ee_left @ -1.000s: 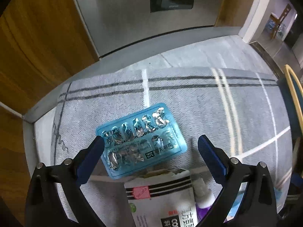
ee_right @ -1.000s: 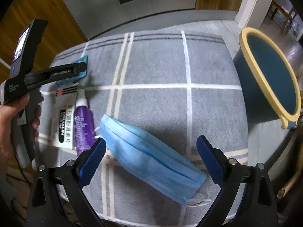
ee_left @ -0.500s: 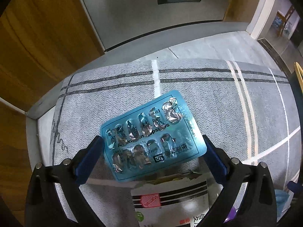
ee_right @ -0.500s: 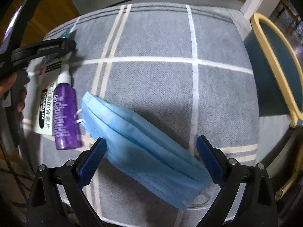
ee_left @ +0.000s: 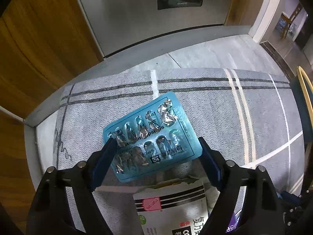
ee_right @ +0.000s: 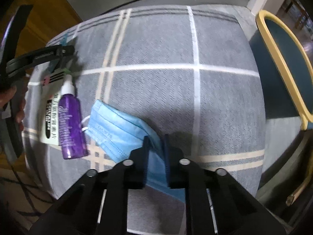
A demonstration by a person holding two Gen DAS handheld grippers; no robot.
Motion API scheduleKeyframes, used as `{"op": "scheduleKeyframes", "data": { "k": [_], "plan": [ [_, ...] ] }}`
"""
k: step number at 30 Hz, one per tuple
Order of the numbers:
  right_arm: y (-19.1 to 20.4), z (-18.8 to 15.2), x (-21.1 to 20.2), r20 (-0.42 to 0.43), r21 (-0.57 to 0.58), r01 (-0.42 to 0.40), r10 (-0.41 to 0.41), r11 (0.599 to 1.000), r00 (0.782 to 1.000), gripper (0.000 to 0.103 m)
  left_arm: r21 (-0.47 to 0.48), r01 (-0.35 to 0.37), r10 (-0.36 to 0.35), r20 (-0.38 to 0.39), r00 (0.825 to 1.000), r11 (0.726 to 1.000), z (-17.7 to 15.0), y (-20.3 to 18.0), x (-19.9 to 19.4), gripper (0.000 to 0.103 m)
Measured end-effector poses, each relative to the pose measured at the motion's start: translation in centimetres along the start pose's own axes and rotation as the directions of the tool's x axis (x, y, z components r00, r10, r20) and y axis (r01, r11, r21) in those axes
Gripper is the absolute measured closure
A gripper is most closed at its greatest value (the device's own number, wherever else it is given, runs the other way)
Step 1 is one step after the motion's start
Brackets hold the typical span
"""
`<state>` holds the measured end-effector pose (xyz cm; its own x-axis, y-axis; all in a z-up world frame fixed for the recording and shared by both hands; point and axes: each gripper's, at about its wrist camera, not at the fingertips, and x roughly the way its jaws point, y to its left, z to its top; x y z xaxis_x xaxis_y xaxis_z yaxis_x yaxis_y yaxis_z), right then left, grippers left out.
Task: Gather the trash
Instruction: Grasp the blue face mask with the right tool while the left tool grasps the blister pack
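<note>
Right wrist view shows the right gripper (ee_right: 155,143), its jaws just closed, pinching a soft pleated blue face mask (ee_right: 119,131) on the grey herringbone rug (ee_right: 162,90), beside a purple plastic bottle (ee_right: 70,121). Only the left wrist view shows the "SIEMENS" steel appliance (ee_left: 176,9). There the left gripper (ee_left: 156,146), jaws just narrowing, touches both edges of a crinkled blue foil blister pack (ee_left: 152,137).

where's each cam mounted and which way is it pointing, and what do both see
Left wrist: on the left gripper, looking steeply down at the blister pack between its closing fingers, on the rug.
Right wrist: on the right gripper, looking down at the face mask it pinches; a hand shows at left.
Shared: rug, medicine box, purple bottle, bin.
</note>
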<state>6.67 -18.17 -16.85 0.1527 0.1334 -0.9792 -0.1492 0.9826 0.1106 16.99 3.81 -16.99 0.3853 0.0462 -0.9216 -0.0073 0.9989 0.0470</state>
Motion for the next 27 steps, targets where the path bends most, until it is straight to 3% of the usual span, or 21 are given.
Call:
{"op": "scheduleKeyframes", "data": {
  "k": [2,6,11,13,14,18,19,20,27],
  "plan": [
    [0.3,0.3,-0.6,0.028,-0.02,-0.005,0.006,1.0,1.0,0.095,0.001,0.01,-0.01,0.0,1.0,1.0,0.0,-0.1,-0.1,0.022],
    [0.0,0.5,-1.2,0.053,-0.019,-0.011,0.012,1.0,0.999,0.097,0.06,-0.004,0.001,0.041,0.999,0.998,0.2,-1.2,-1.2,0.044],
    [-0.8,0.9,-2.4,0.088,0.001,-0.01,0.01,1.0,0.996,0.097,0.064,0.003,-0.008,0.07,0.997,0.998,0.4,-1.3,-2.0,0.05],
    [-1.0,1.2,-2.5,0.093,0.0,-0.005,0.005,1.0,0.996,0.097,0.073,0.006,-0.013,0.089,0.996,0.997,0.6,-1.3,-2.9,0.064],
    [-1.0,1.4,-2.7,0.101,-0.005,-0.004,0.005,1.0,0.995,0.097,0.08,0.006,-0.013,0.098,0.995,0.997,0.7,-1.4,-3.7,0.064],
    [0.2,1.4,-3.5,0.132,-0.007,-0.009,0.01,1.0,0.991,0.097,0.005,0.054,-0.054,0.092,0.994,0.999,0.9,0.3,-5.2,0.068],
    [0.3,1.5,-3.8,0.142,-0.013,-0.009,0.011,1.0,0.99,0.097,-0.008,0.059,-0.058,0.094,0.994,0.998,1.0,0.7,-5.4,0.078],
    [0.3,1.3,-4.2,0.147,-0.017,-0.009,0.011,1.0,0.989,0.097,-0.019,0.058,-0.056,0.098,0.994,0.998,1.1,1.1,-5.9,0.08],
    [0.3,2.2,-5.4,0.187,-0.029,-0.021,0.026,0.999,0.982,0.097,-0.06,0.072,-0.064,0.124,0.99,0.996,1.6,2.9,-7.2,0.088]
  ]
}}
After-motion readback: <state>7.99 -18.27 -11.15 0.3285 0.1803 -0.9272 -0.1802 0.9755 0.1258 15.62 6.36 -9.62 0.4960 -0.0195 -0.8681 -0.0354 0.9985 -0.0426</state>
